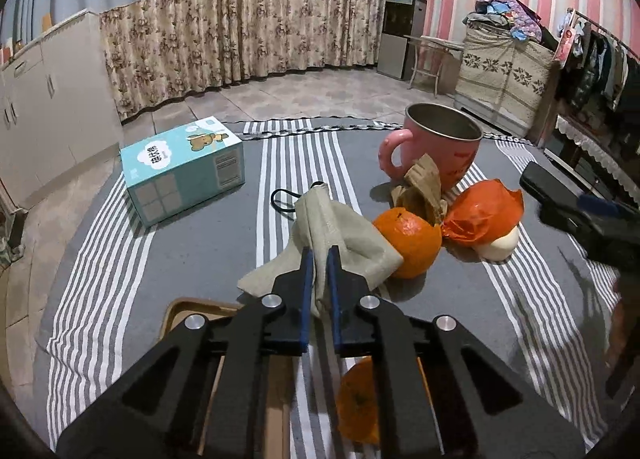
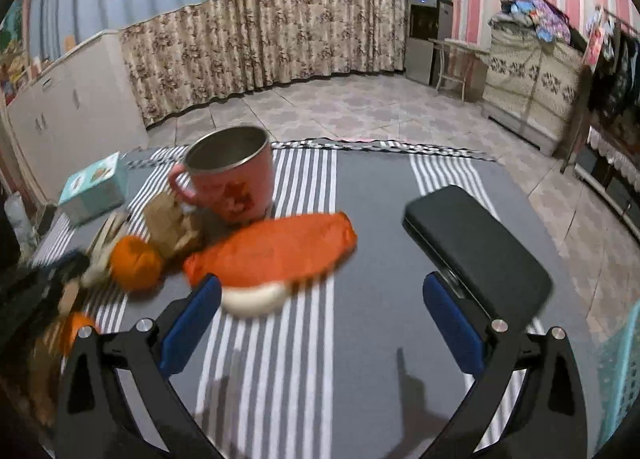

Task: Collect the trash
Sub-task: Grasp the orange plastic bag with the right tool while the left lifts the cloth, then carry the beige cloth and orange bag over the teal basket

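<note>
On the grey striped cloth [image 1: 208, 243], the teal box [image 1: 182, 169] lies far left. The left gripper [image 1: 319, 259] is pinched nearly closed on a beige cloth pouch [image 1: 340, 235] (its black cord trails behind). Just right sit an orange [image 1: 412, 239], crumpled brown paper [image 1: 424, 187], a pink mug [image 1: 440, 147] and an orange wrapper [image 2: 272, 255]. The right gripper [image 2: 320, 299] gapes wide, empty, the wrapper just ahead of its left finger.

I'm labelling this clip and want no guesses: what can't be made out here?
- Tray, left wrist view: mostly hidden by the left gripper.
- Near orange, same view: partly behind the gripper's arms.
- White thing, right wrist view: blurred, under the orange bag; identity unclear.
</note>
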Available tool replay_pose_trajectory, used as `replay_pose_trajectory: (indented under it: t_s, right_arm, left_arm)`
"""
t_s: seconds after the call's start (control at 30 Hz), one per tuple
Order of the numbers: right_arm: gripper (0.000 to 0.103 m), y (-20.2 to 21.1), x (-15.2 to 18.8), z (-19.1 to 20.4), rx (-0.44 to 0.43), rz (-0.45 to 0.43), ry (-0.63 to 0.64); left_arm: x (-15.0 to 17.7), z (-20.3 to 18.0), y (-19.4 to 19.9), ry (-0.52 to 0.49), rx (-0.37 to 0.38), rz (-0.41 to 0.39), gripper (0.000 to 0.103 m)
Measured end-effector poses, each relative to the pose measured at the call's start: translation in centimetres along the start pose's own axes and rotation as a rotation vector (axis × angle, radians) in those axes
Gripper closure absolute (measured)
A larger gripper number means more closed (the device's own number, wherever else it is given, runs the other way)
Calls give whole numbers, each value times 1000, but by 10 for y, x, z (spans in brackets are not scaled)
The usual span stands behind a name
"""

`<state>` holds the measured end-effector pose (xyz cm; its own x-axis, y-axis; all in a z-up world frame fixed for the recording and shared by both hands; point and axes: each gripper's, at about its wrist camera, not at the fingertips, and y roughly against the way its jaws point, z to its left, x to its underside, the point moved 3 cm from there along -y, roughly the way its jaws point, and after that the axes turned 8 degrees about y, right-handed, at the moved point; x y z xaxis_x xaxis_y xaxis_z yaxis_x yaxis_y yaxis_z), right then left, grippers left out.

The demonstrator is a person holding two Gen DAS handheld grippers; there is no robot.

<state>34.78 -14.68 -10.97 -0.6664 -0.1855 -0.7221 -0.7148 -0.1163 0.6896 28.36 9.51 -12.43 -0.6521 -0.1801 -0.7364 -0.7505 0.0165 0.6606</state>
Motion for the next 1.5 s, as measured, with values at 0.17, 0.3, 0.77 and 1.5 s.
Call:
replay_pose_trajectory:
  t_s: [0.17,0.3,0.77,1.5]
  right_arm:
    - [15,-40,-8,-6,36,77,-39]
    - [38,-54,-9,-7,7,111,-59]
    - [101,-26,12,-47,34,66,-57]
    - [101,199,99,-191,136,-226,-224]
  left_arm:
    - [-2,8,-2,40,21,9,97]
    - [-2,12,-4,58,32,20,97]
    - [0,6,-3,39,29,16,97]
    - [-10,-30,50,-81,-2,-85,100]
